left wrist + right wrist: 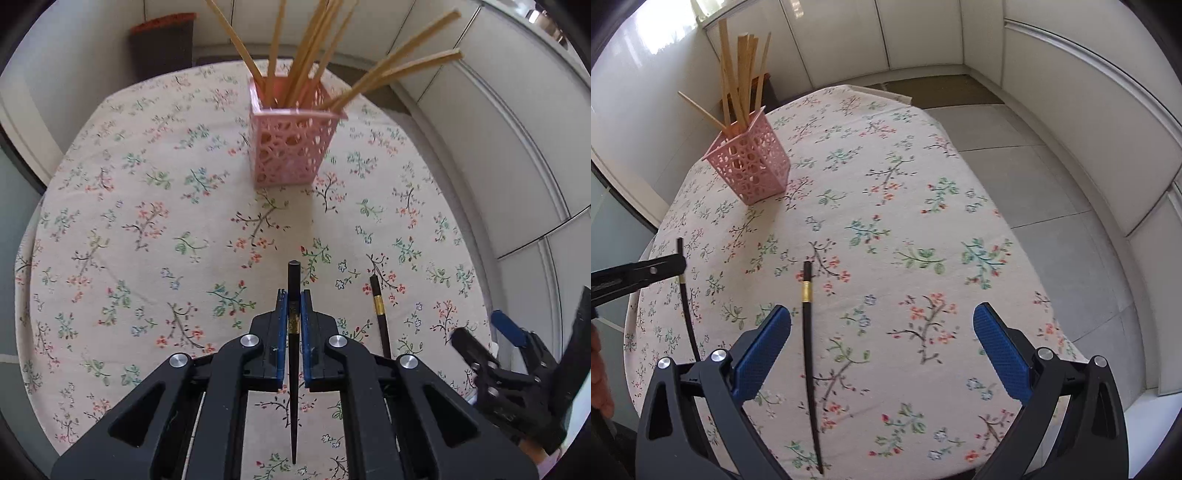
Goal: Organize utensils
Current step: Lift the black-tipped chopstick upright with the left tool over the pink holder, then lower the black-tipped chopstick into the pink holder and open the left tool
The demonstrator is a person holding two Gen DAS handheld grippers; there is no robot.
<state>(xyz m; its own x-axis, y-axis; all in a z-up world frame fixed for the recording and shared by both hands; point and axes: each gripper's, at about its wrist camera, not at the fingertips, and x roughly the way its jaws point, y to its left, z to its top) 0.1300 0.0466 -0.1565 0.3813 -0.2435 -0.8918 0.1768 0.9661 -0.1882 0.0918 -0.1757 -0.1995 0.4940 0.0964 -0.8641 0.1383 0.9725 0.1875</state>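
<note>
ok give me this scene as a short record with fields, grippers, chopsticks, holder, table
left gripper: shut on a black chopstick, held clear of the cloth
right gripper: open, holding nothing
second black chopstick: lying flat on the cloth, just inside the right gripper's left finger
pink holder: upright, with wooden chopsticks standing in it
table: covered by a floral cloth

Chopsticks (314, 48) in basket (291, 147), basket on table (147, 221) — loose chopstick (809, 350) nearer.
</note>
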